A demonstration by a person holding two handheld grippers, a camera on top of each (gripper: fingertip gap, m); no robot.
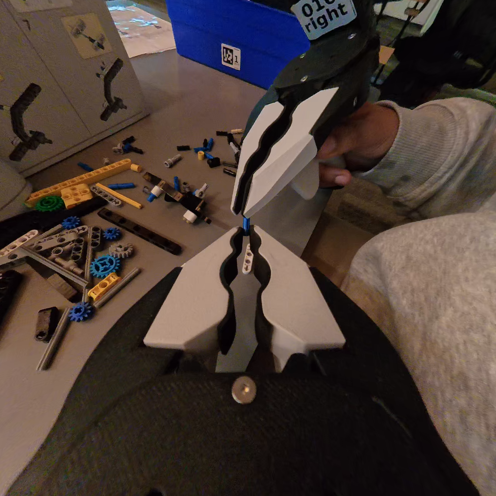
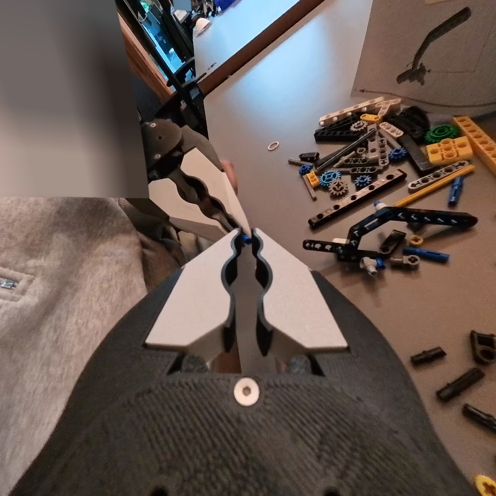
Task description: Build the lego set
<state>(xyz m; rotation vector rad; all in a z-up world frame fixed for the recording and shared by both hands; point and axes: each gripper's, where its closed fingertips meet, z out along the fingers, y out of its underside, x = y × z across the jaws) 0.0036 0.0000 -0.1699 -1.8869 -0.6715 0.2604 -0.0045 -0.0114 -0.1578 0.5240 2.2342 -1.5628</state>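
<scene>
My left gripper (image 1: 245, 232) is shut on a small white holed beam (image 1: 247, 259), which stands on edge between its fingers. My right gripper (image 1: 239, 213) comes down from the upper right, tip to tip with the left one, and is shut on a blue pin (image 1: 246, 225). The pin bridges the two sets of tips and touches the beam's far end. In the right wrist view my right gripper (image 2: 245, 233) pinches the blue pin (image 2: 245, 239), and the left gripper (image 2: 236, 228) meets it from the upper left. Both are held above the table's near edge.
Loose parts lie on the grey table (image 1: 188, 94): a long yellow beam (image 1: 80, 178), a green gear (image 1: 49, 203), blue gears (image 1: 104, 265), a black beam (image 1: 139, 236) and a partly built black assembly (image 2: 389, 230). An instruction booklet (image 1: 61, 80) and a blue bin (image 1: 236, 40) stand behind. Grey sleeves (image 1: 429, 161) fill the right.
</scene>
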